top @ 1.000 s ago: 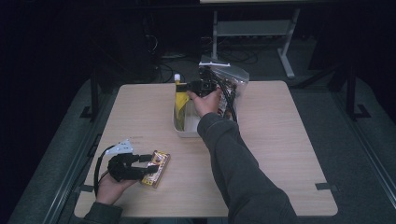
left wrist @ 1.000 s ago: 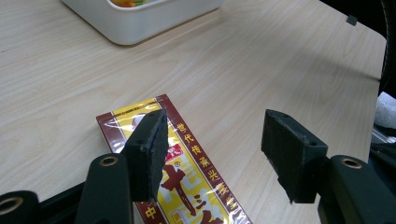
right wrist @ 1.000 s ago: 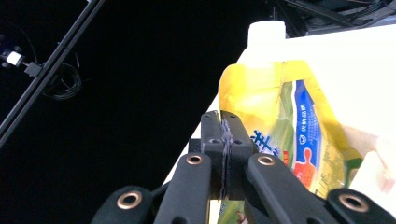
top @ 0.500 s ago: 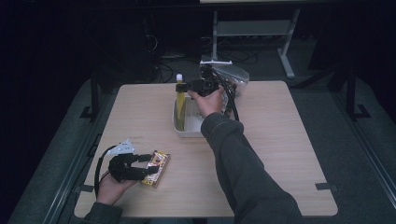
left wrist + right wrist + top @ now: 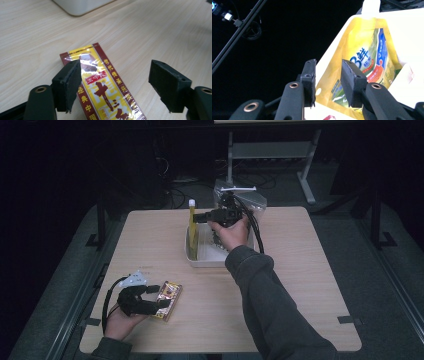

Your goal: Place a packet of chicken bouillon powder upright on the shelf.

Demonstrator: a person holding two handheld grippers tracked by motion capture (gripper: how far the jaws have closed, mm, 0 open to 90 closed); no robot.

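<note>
A yellow and red flat packet (image 5: 169,299) lies on the wooden table (image 5: 300,285) near its front left. My left gripper (image 5: 161,296) straddles the packet (image 5: 100,75). Its jaws have just been opening and now stand wide and open (image 5: 116,75), the pads clear of the wrapper. A yellow spouted pouch (image 5: 193,227) stands upright at the left end of a white tub (image 5: 220,262). My right gripper (image 5: 198,217) is level with the pouch's top. Its jaws (image 5: 327,67) have just been opening, and the pouch's (image 5: 367,55) edge sits in the gap untouched.
A clear plastic bag (image 5: 252,200) sits behind the tub at the table's far edge. A metal stand (image 5: 270,150) is on the dark floor beyond. The tub's white wall (image 5: 412,37) rises right of the pouch. Bare wood lies right of the tub.
The right jaws have parted from the pouch's top, and that hand has drifted slightly right and up. The left jaws have spread wider over the packet; that hand stayed put.
</note>
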